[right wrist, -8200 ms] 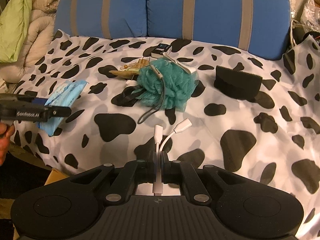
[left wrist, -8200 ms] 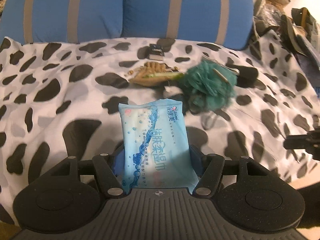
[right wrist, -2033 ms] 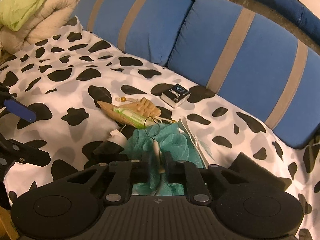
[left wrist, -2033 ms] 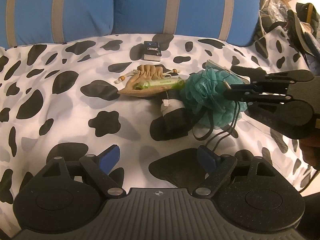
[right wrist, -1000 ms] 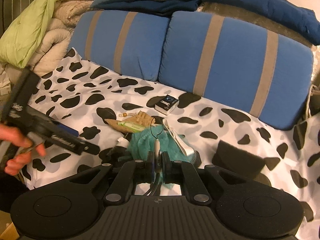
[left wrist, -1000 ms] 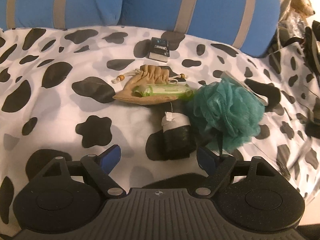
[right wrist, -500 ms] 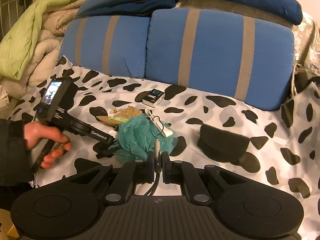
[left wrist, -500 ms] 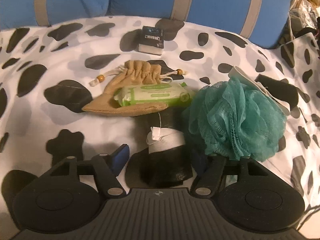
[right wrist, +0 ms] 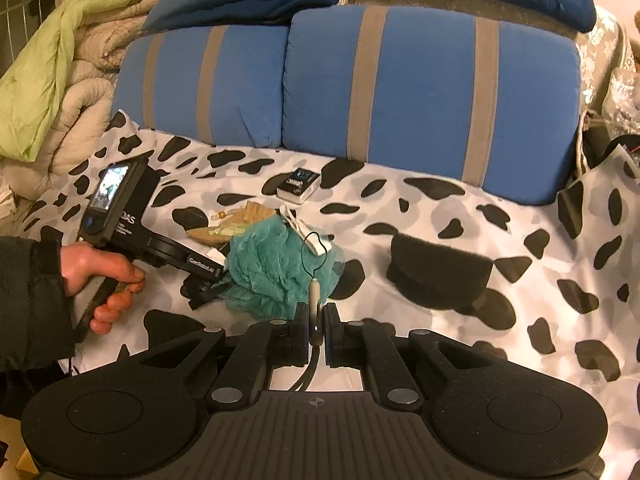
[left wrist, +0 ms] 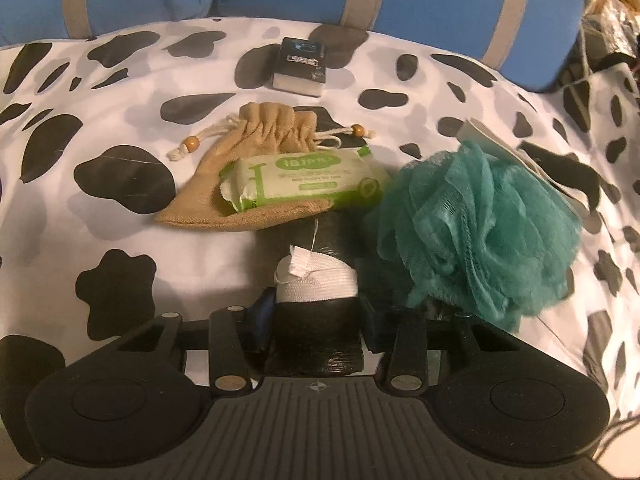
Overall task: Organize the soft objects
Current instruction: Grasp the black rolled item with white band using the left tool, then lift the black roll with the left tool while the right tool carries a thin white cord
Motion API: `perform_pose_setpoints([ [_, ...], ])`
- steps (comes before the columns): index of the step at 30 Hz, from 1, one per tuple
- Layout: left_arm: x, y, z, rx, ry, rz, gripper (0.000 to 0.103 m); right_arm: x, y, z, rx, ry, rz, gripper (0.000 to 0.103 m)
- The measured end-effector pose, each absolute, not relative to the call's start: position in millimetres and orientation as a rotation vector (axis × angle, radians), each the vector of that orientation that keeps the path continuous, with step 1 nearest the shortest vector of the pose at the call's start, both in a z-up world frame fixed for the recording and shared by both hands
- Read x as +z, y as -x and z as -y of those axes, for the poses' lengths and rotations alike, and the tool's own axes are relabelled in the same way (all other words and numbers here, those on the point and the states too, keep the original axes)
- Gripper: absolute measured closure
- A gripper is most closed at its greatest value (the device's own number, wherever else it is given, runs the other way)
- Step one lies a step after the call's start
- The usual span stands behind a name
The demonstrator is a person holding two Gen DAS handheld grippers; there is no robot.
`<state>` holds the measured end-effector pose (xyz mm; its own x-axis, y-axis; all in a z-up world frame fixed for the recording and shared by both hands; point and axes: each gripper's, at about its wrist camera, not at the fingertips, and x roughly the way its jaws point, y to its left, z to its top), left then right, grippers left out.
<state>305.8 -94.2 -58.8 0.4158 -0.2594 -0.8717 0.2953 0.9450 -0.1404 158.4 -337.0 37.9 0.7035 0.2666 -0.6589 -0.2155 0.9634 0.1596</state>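
Observation:
My left gripper (left wrist: 314, 320) has its fingers against both sides of a black roll with a white elastic band (left wrist: 316, 284) lying on the cow-print sheet (left wrist: 120, 208). A teal mesh bath pouf (left wrist: 480, 228) sits just right of it and shows in the right wrist view too (right wrist: 276, 268). A tan drawstring pouch (left wrist: 260, 152) with a green wipes pack (left wrist: 304, 176) on it lies just beyond. My right gripper (right wrist: 316, 324) is shut on a thin dark cord with a grey toggle (right wrist: 314, 292), held above the sheet.
A small black and white box (left wrist: 300, 64) lies near the blue striped cushions (right wrist: 400, 92). A black foam pad (right wrist: 436, 272) lies right of the pouf. Folded quilts (right wrist: 52, 80) are piled at the left. The person's hand holds the left gripper (right wrist: 100, 268).
My left gripper moved forward and closed in around the black roll, which was ahead of it before. My right gripper lifted and pulled back with the cord.

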Motion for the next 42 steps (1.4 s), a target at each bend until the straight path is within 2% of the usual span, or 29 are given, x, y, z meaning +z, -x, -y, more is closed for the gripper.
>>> perform_pose_setpoints([
  [11, -42, -285, 73, -0.402, -0.054, -1.055, 0.062, 31, -173, 324, 0.245, -0.088, -0.817, 0.094],
  [20, -11, -262, 51, -0.448, -0.019, -0.963, 0.062, 29, -183, 317, 0.231, -0.201, -0.858, 0.094],
  [30, 12, -225, 47, -0.512, -0.047, -0.882, 0.062, 34, -151, 326, 0.238, -0.324, -0.854, 0.094],
  [42, 15, -171, 46, -0.557, -0.084, -0.875, 0.062, 32, -106, 308, 0.298, -0.320, -0.882, 0.094],
])
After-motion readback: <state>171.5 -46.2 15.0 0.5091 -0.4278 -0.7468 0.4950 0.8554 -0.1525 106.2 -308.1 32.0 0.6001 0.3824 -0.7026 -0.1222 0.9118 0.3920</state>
